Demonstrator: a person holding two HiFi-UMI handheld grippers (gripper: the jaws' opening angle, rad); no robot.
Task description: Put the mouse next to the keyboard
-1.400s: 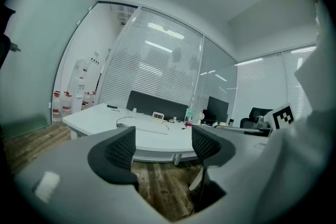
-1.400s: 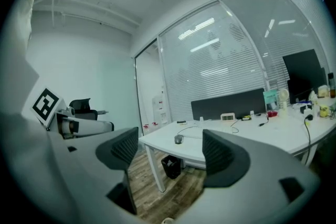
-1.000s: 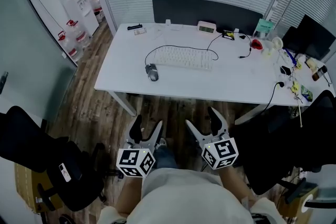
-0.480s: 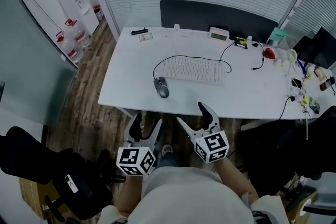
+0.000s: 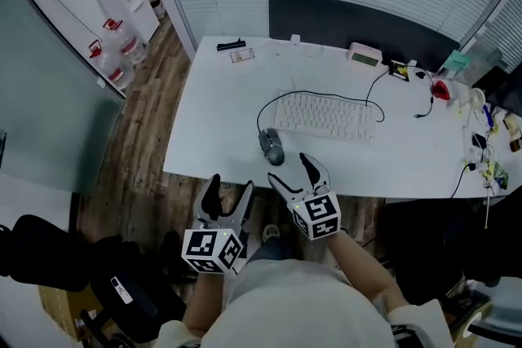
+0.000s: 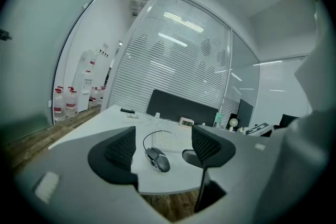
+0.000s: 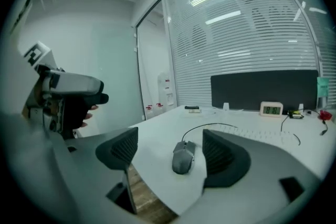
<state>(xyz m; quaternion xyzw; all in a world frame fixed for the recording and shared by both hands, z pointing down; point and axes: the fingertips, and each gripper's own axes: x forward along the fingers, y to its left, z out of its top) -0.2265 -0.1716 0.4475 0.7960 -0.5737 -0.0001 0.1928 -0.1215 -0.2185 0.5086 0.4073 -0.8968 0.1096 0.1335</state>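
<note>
Now, mouse position: the dark mouse (image 5: 272, 147) lies on the white table (image 5: 204, 126), just off the near left corner of the keyboard (image 5: 325, 115). It is close to the keyboard but not touching it, and sits towards the table's front edge.
Cable: a thin dark cable (image 5: 263, 108) appears to start at the mouse's nose. It loops round the keyboard's left end and runs along the keyboard's far side.
Right gripper: the right gripper (image 5: 291, 169) has its jaws spread and grips nothing. It hovers just short of the mouse, on the side away from the keyboard. In the right gripper view the mouse sits framed in the gap, beyond the jaw tips and untouched.
Left gripper: the left gripper (image 5: 230, 185) is likewise spread and empty. It is held off the table's front edge, farther from the keyboard than the right one.
Likely handling: the mouse looks like a light, stiff plastic shell that will not deform. Its domed top is probably smooth enough for the jaws to slide off. The cable should add a little drag and may tug the nose round.
Where to take hold: across the two side walls at the waist, low down, with the jaws square to the body. The buttons, the wheel and the cable are poor places to grip.
Task stage: the grasp is not yet made, and a short slide towards the keyboard's end should be enough.
</note>
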